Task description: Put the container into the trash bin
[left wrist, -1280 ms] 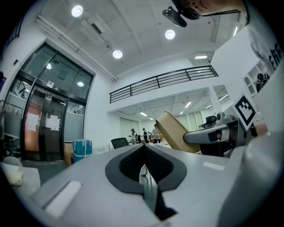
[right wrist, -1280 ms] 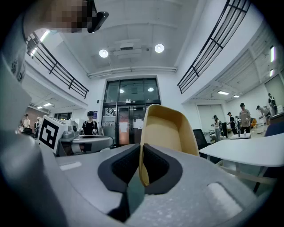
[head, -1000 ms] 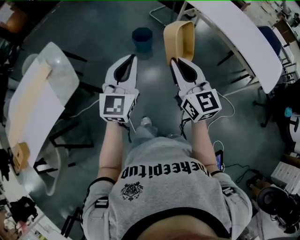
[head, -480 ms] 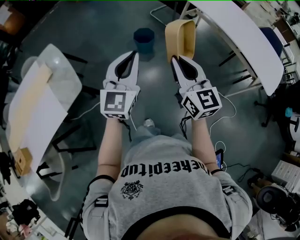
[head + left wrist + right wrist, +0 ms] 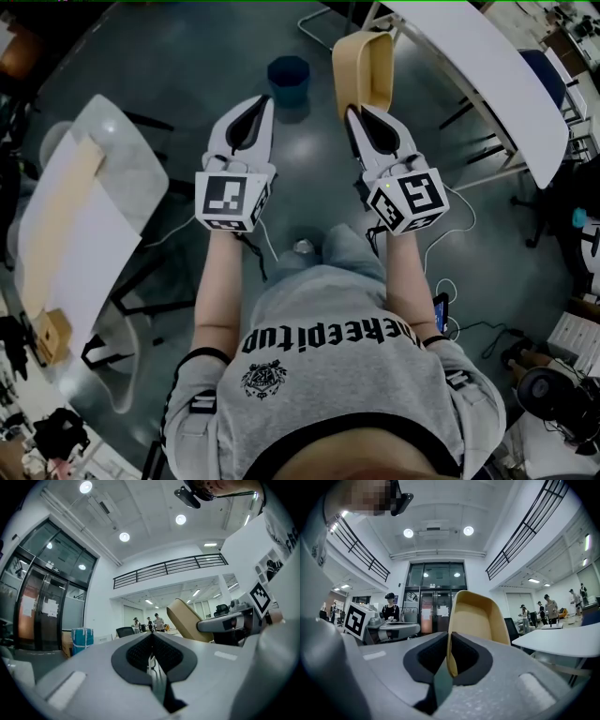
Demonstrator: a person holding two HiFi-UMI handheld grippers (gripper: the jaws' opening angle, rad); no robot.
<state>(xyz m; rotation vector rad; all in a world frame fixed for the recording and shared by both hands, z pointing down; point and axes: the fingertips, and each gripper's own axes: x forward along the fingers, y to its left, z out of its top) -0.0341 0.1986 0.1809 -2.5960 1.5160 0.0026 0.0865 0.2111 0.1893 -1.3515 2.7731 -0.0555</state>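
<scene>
Tan container [image 5: 363, 70] is held up over the grey floor [image 5: 187, 56], gripped by its near end in the R gripper [image 5: 361, 114]. A dark blue trash bin [image 5: 288, 75] stands on the floor just left of it in the head view, ahead of the L gripper [image 5: 260, 105]. Nothing lies btwn container and bin. A white table [image 5: 487, 84] runs along the right, and a 2nd table [image 5: 84, 253] sits at left.

R gripper view shows its 2 jaws clamped on the container's thin side wall [image 5: 476, 616], w/ glass doors [image 5: 436, 606] behind and no bin in sight. L gripper view shows its jaws pressed together w/ nothing held, w/ people [image 5: 150, 622] far off.

Container's long axis runs away from the person, in line w/ the R gripper. Its hollow lies to the right of the clamped wall.
</scene>
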